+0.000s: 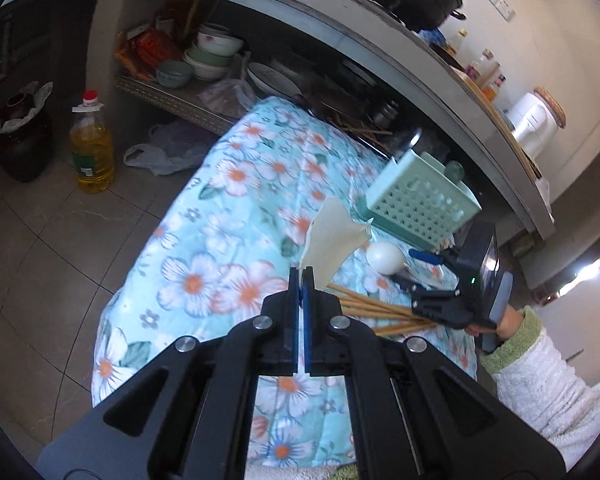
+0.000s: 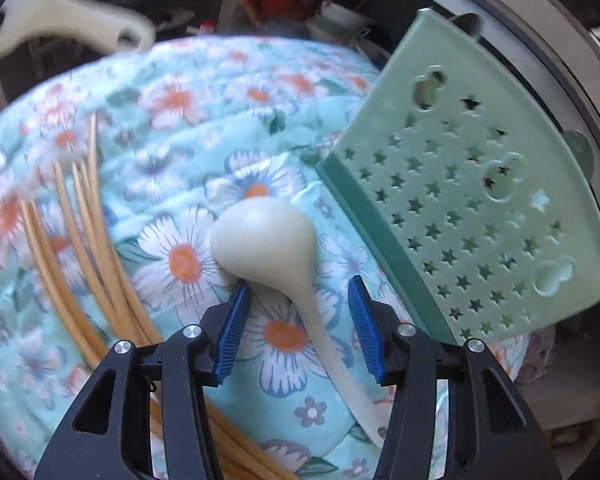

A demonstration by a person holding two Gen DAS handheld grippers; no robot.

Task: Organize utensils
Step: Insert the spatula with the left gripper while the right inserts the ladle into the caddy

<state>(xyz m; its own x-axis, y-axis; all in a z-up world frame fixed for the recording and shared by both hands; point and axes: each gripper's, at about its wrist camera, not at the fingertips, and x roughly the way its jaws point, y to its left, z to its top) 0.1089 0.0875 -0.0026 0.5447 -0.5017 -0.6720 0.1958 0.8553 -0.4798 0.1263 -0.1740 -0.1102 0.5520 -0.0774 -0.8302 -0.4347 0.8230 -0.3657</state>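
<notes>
On the far left an oil bottle (image 1: 91,145) is standing on the tiled floor beside the floral cloth (image 1: 228,216), where the left gripper (image 1: 301,280) is clamping its jaws tight on a cream spatula (image 1: 334,236). To the right, chopsticks (image 1: 374,308) are lying near the white spoon (image 1: 385,258), with the green basket (image 1: 420,200) tipped just beyond. Only the right wrist view is showing the right gripper (image 2: 300,300) with jaws partly open, straddling the spoon's handle, pads clear of it.
</notes>
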